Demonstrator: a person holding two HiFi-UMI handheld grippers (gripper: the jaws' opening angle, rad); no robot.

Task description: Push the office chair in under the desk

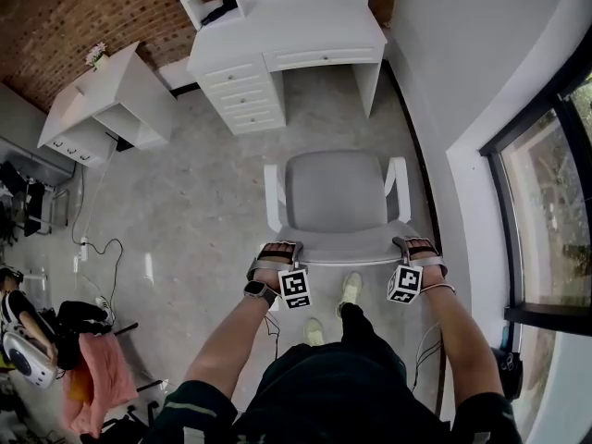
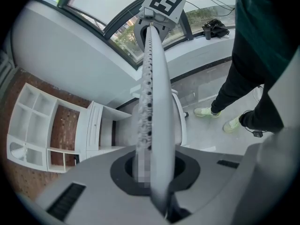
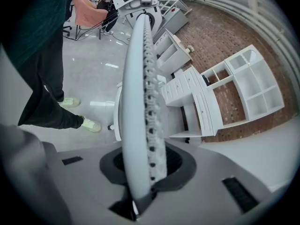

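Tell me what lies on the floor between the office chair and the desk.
Nothing: in the head view the stretch of grey floor from the office chair to the desk is bare.

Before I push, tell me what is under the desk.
Drawers fill one side of the desk; beside them an open gap shows bare floor. Deeper in, the desktop hides it.

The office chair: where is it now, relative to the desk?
Head view, centre: the office chair stands short of the desk at the top, its backrest gripped by the left claw and right claw.
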